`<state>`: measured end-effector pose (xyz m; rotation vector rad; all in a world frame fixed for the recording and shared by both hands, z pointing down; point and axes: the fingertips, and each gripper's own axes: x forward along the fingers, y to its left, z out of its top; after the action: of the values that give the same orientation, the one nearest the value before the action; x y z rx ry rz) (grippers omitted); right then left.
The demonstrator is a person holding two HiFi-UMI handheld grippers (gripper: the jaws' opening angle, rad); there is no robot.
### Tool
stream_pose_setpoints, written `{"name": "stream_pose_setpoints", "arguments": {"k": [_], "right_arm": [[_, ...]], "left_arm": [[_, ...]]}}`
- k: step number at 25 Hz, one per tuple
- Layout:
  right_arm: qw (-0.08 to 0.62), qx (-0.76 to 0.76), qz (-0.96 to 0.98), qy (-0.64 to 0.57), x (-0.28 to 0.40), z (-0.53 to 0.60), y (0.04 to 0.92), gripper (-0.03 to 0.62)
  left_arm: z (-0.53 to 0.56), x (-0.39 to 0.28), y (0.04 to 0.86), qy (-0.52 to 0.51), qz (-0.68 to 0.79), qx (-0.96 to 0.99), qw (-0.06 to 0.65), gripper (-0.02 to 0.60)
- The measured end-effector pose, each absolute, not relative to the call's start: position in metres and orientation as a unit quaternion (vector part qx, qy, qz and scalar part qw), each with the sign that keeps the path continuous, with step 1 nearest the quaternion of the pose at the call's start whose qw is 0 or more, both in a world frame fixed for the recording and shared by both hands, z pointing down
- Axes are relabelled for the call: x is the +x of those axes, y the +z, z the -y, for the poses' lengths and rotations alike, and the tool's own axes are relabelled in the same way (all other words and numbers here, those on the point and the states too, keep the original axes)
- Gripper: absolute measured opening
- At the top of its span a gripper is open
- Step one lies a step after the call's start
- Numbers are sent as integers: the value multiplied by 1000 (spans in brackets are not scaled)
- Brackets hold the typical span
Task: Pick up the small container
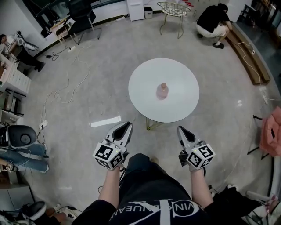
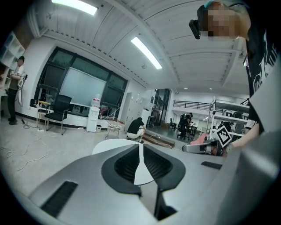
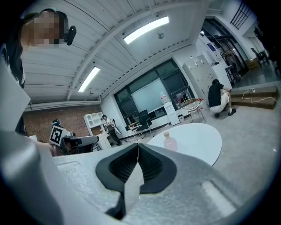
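1. Left gripper view: the jaws of the left gripper [image 2: 141,147] are pressing together tip to tip, and nothing is sitting between them. Past their tips, a slice of the round white tabletop [image 2: 109,145] is showing. The right gripper [image 2: 199,148] is hanging at the right side with its marker cube facing this way. A crouching person [image 2: 135,126] is bending low beyond the tabletop.
2. Right gripper view: the right gripper's jaws are also meeting along one thin line and gripping nothing. The small container [image 3: 170,141], a pinkish bottle with a tan cap, is standing upright on the tabletop. It is showing beyond the jaw tips and a little to their right, clear of them.
3. Head view: both grippers are hovering side by side over the grey floor [image 1: 79,145], on the near side of the tabletop, with their tips pointing toward it. The small container is standing near the tabletop's middle, well apart from both grippers. The crouching person is squatting at the top right, near a wire chair [image 1: 173,11].
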<state>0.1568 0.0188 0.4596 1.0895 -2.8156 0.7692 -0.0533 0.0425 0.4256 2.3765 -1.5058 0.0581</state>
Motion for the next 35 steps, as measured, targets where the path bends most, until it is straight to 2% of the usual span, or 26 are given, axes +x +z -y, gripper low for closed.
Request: {"name": "stream_pose_setpoints", "arguments": {"k": [15,21,27,35], "right_arm": [[28,367,893,258,132,15,474,6],[28,379,889,256,168,29,491,6],[38,392,880,265,119,62,493,6],[53,407,871,268,107,89,499,6]], "left_arm": [[7,-66,447,22,496,847,188,31],[24,-18,470,25,473,859,193,31],[66,-62,477,31,449,867,213,31],[102,-61,491,38,420,876,236,31]]}}
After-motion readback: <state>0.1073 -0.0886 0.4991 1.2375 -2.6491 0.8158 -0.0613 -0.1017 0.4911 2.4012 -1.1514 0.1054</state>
